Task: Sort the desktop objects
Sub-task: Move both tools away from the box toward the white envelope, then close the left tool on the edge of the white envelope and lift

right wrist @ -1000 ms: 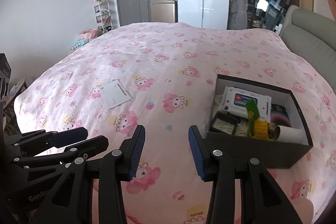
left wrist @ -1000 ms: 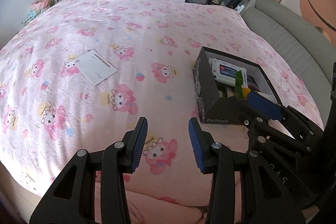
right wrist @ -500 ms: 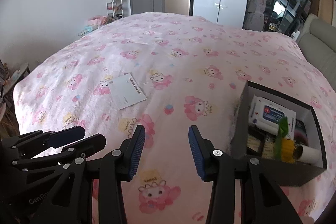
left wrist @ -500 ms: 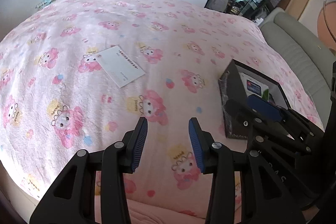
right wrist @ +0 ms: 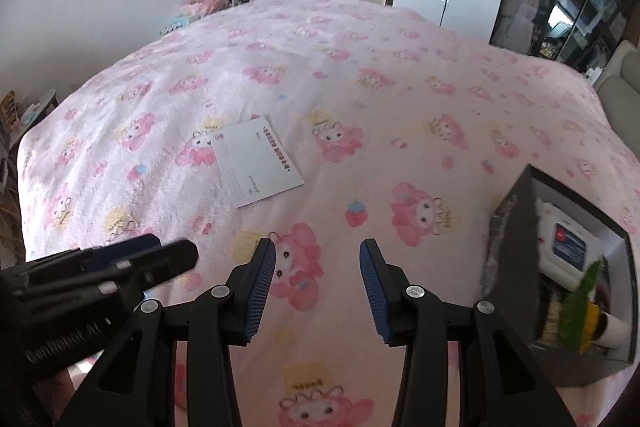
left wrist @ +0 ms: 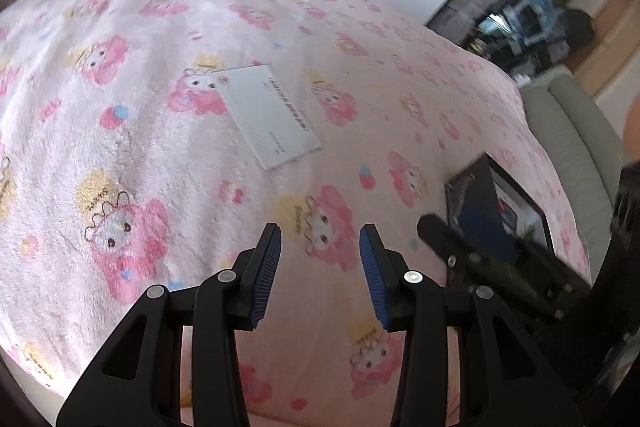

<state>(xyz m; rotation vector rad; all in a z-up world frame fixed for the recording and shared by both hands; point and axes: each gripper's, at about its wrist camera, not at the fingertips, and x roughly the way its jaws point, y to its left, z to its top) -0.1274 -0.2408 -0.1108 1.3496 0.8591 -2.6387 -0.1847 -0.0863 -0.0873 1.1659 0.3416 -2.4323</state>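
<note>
— What's on the bed from where you stand?

— A pink blanket [right wrist: 400, 75] with cartoon figures covers the whole thing. A white card [right wrist: 256, 161] lies flat on it, printed side up, a little askew, well out in the open stretch of blanket. Off to the right sits a black box [right wrist: 516, 267] with its top open.

— Anything in the box?

— A white packet [right wrist: 568, 243] with a blue and red label, something green and leafy [right wrist: 580, 303], a yellow piece and a white roll end beside it (the rest in there is too dark and crowded for me to tell).

— And the two grippers?

— The left gripper [left wrist: 320, 267] hangs above the blanket, pointing down at a slant. Its blue pads are parted partway, and only blanket shows through the gap, so it has hold of nothing. The card [left wrist: 268, 115] lies beyond its tips, somewhat to the left, apart from it. The right gripper [right wrist: 318, 277] looks the same: jaws partway open, nothing between them, the card ahead and to its left, the box close on its right.

— Are they near each other?

— Side by side. From the left one you see the other gripper [left wrist: 492, 259] in front of the box [left wrist: 472, 195], blurred.
</note>
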